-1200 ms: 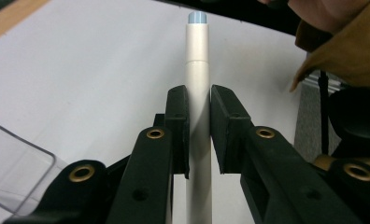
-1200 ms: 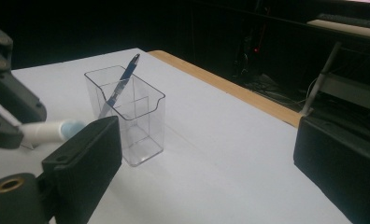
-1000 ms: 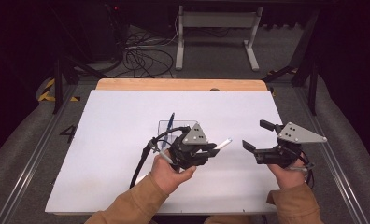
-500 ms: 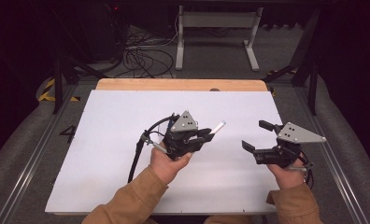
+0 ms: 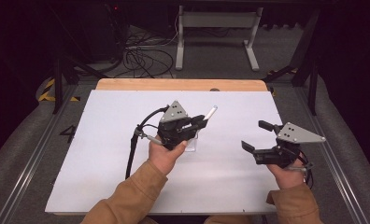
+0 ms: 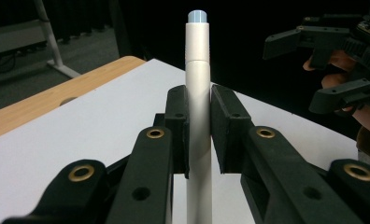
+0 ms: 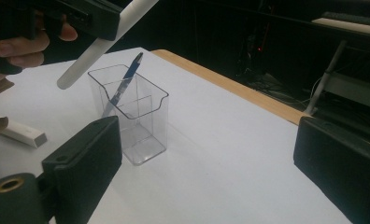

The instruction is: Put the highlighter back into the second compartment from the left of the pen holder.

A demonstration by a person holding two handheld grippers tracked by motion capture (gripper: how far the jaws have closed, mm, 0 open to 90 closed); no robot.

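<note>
1. High view — left gripper (image 5: pixel 205 118): raised over the middle of the white table (image 5: pixel 103 177), jaws clamped on a white marker (image 5: pixel 211 112) whose capped end points up and away toward the far right.
2. Left gripper view — white marker (image 6: pixel 198 93): pinched mid-barrel between the two black pads (image 6: pixel 178 126), standing straight along the jaws; grip looks square and firm.
3. Right gripper view — clear pen holder (image 7: pixel 131 116): a square transparent cup standing upright on the table, with a blue pen (image 7: pixel 124 84) already leaning inside it. The marker's lower end hangs just above and to the near side of the cup's rim, tilted, not yet inside.
4. High view — right gripper (image 5: pixel 260 137): held well apart to the right of the table, jaws spread wide, nothing between them.
5. Right gripper view — small white block (image 7: pixel 22 133): lying flat on the table beside the holder; what it is cannot be told.
6. Step in hand, as judged — carrying the marker to the holder for dropping in.
7. Next move calls for: bringing the lower end over the cup's mouth, tipping the barrel more upright, lowering clear of the blue pen, then releasing.
</note>
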